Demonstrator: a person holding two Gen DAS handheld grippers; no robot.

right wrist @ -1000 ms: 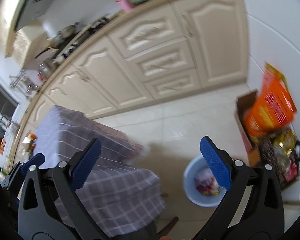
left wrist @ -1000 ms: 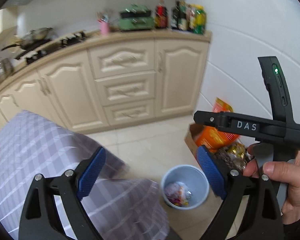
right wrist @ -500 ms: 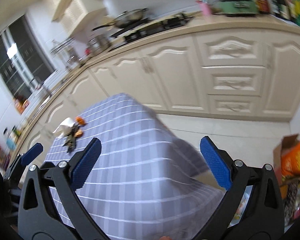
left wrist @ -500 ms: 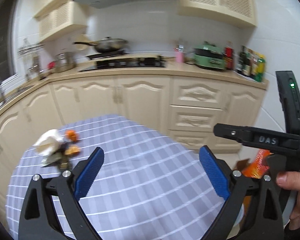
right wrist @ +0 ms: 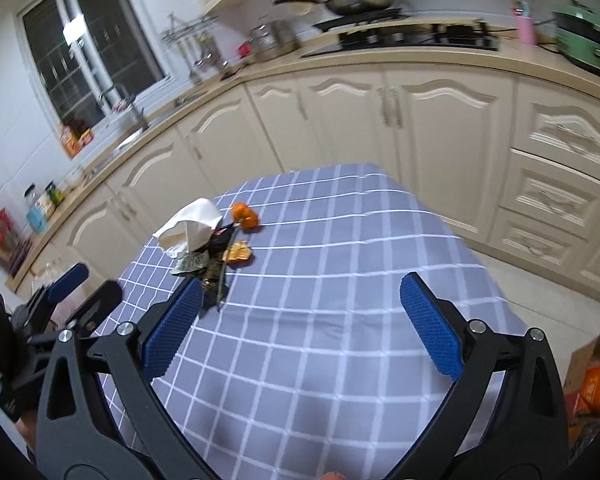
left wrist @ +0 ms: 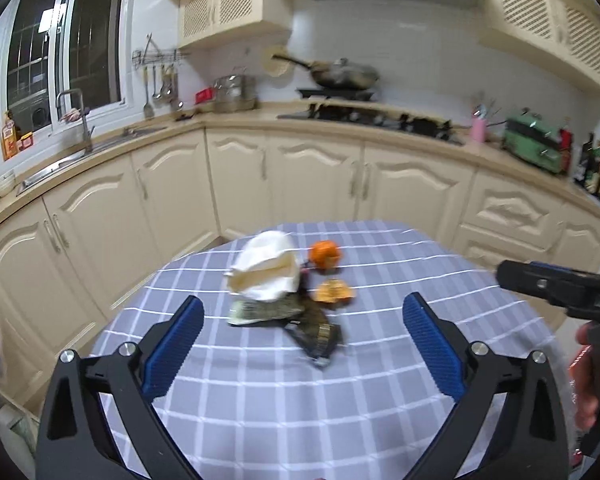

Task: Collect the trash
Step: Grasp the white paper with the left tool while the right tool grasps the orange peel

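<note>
Cream kitchen cabinets (left wrist: 308, 184) are curving round behind a table draped in a lilac-grey checked cloth (left wrist: 300, 392), and the trash is lying in a small heap near the cloth's far end. A crumpled white tissue (left wrist: 266, 266) is sitting at the back of the heap, puffed and folded over itself. Just beside it a round piece of orange peel (left wrist: 325, 254) is standing up like a little cup, and a flatter, ragged scrap of peel (left wrist: 334, 291) is lying nearer to me. Glossy dark wrappers (left wrist: 308, 326), creased and partly shiny, are spreading out from under the tissue, touching it. I am holding my left gripper (left wrist: 302, 338) above the near part of the cloth with its jaws spread wide and nothing between them, the heap showing in the gap. My right gripper (right wrist: 300, 320) is hanging off to the right of the heap, likewise gaping wide and gripping nothing. Both pairs of fingers (right wrist: 430, 326) are wearing blue, finely ribbed pads on black angular arms with silver bolts. On the counter a wok (left wrist: 342, 74) is sitting on the stove.
</note>
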